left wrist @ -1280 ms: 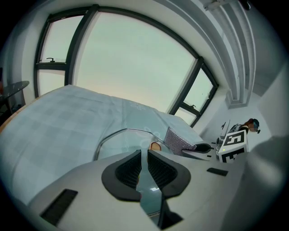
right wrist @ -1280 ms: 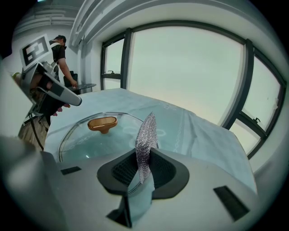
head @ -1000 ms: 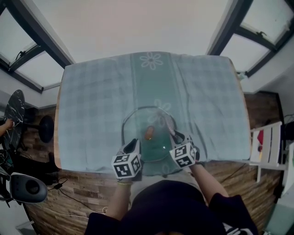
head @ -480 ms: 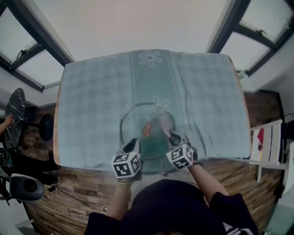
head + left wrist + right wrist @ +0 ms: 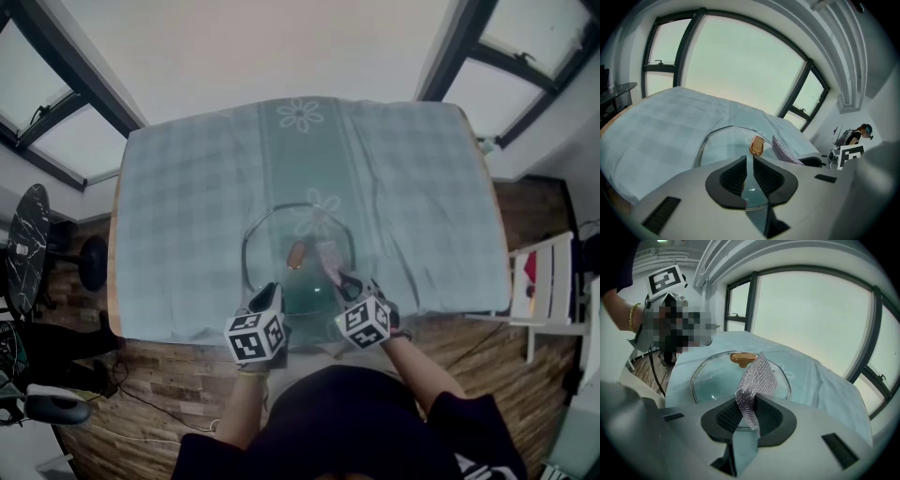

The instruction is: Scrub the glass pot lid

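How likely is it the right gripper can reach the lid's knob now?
Probably yes. The right gripper, shut on the scrubber, is at the near rim of the lid, with only glass between it and the knob. The left gripper clamps the rim aside.

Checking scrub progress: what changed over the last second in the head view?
The right hand-held gripper dragged its mesh scrubber a little across the glass pot lid, closer to the knob. Nothing was taken or released: the left hand-held gripper still clamps the lid's near rim.
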A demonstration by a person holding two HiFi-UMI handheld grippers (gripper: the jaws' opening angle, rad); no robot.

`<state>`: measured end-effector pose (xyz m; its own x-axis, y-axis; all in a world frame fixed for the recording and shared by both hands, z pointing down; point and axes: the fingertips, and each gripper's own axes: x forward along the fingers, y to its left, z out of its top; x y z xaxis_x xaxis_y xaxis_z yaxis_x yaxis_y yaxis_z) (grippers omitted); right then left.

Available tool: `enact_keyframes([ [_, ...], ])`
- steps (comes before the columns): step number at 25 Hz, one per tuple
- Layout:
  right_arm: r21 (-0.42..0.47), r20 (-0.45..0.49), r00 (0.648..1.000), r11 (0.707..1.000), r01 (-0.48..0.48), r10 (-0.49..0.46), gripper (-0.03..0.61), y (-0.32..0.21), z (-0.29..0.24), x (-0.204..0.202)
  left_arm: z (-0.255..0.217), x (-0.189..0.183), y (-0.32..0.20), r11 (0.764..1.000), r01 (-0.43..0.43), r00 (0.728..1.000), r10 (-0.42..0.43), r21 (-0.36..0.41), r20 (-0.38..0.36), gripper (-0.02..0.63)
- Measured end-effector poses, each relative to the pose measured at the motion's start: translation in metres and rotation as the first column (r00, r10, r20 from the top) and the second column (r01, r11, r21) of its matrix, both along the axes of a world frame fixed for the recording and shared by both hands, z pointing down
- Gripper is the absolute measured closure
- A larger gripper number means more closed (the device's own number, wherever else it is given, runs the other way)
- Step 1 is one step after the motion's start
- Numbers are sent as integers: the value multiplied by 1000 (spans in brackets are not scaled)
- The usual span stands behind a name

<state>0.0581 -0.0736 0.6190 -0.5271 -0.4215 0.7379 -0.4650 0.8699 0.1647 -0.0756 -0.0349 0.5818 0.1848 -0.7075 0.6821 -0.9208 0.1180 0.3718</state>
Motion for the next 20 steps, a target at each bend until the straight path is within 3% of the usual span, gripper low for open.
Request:
enact_keyframes([
  [20, -24, 11, 996, 996, 91, -91, 502, 64, -2, -22, -5, -4, 33, 1000, -29, 1000, 29, 6, 9, 569],
])
